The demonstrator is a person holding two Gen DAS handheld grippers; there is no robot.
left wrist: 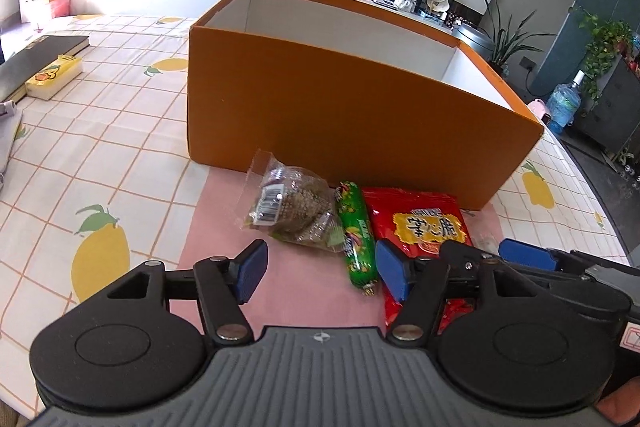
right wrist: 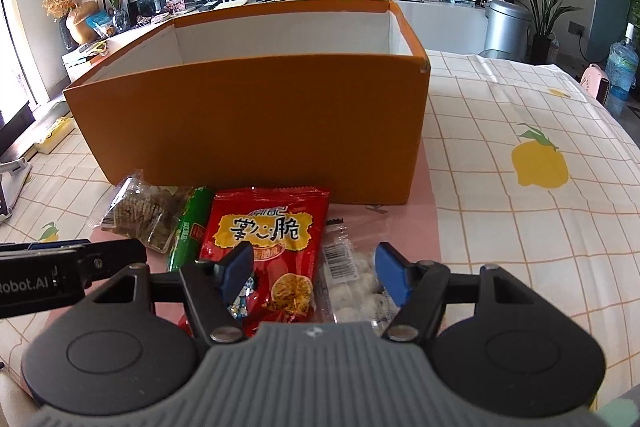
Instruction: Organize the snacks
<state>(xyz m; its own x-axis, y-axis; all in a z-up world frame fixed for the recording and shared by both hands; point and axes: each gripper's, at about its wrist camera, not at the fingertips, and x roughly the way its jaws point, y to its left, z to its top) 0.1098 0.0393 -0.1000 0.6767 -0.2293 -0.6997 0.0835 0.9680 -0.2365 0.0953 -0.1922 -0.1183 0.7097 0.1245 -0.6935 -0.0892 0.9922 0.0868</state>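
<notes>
An open orange cardboard box (left wrist: pixel 340 107) (right wrist: pixel 248 123) stands on the table. In front of it on a pink mat lie a clear bag of brown biscuits (left wrist: pixel 292 207) (right wrist: pixel 140 211), a green sausage stick (left wrist: pixel 356 235) (right wrist: pixel 190 227), a red snack packet (left wrist: pixel 424 227) (right wrist: pixel 268 247) and a clear pack of white balls (right wrist: pixel 356 287). My left gripper (left wrist: pixel 320 267) is open and empty, just short of the biscuits and the green stick. My right gripper (right wrist: pixel 312 271) is open and empty, over the red packet and the white-ball pack. The box's floor is hidden.
A lemon-print checked tablecloth (left wrist: pixel 100 155) (right wrist: pixel 520 147) covers the table. A dark book (left wrist: pixel 36 59) and a yellow case (left wrist: pixel 56 75) lie at the far left. My right gripper's arm (left wrist: pixel 560 263) shows at the right; my left gripper's arm (right wrist: pixel 60 267) at the left.
</notes>
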